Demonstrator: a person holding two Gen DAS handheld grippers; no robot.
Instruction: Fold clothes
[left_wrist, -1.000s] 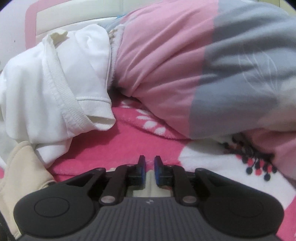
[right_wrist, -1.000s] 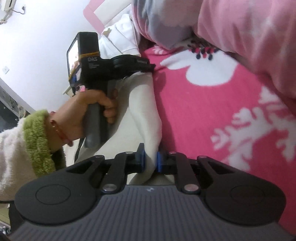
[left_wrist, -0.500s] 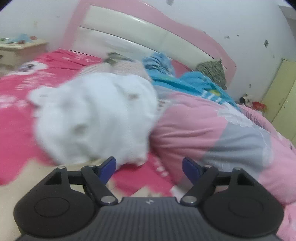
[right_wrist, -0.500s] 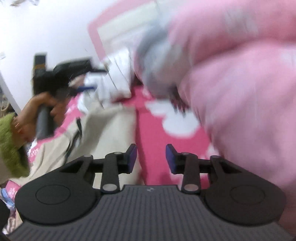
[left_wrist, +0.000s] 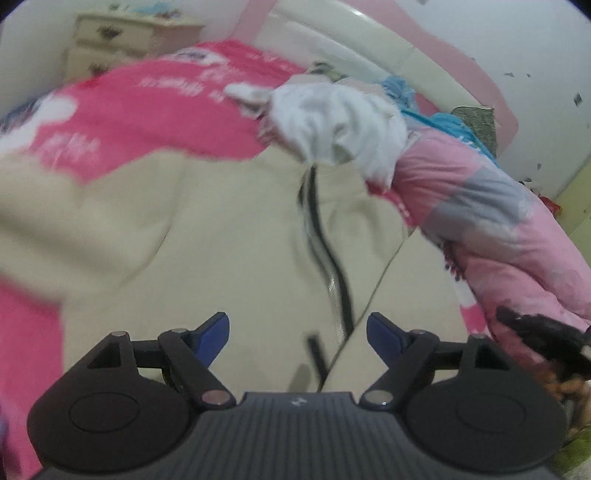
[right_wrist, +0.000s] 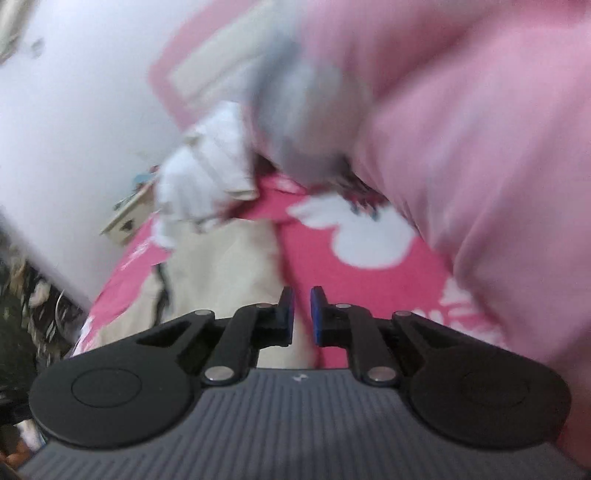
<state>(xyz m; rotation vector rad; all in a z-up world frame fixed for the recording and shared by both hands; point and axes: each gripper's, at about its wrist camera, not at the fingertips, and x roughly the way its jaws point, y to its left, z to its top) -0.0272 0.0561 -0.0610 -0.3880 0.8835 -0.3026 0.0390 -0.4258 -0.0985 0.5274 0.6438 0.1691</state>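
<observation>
A cream garment (left_wrist: 229, 229) with a dark zipper (left_wrist: 325, 240) lies spread on the pink bed sheet (left_wrist: 147, 107). My left gripper (left_wrist: 297, 332) is open and empty, held above the garment's lower part near the zipper. A crumpled white garment (left_wrist: 340, 118) lies beyond the cream one. In the right wrist view the cream garment (right_wrist: 229, 266) and the white garment (right_wrist: 207, 173) show blurred. My right gripper (right_wrist: 302, 314) has its jaws nearly together with nothing between them, over the edge of the cream garment and the pink sheet (right_wrist: 369, 280).
A pink and grey quilt (left_wrist: 480, 206) is bunched along the right side of the bed and fills the right of the right wrist view (right_wrist: 461, 129). A cream and pink headboard (left_wrist: 369, 48) and a bedside cabinet (left_wrist: 122, 40) stand at the far end.
Both grippers let go of the cream garment and lifted away. The left opened wide and pulled back above the spread garment. The right opened, then closed nearly shut, empty.
</observation>
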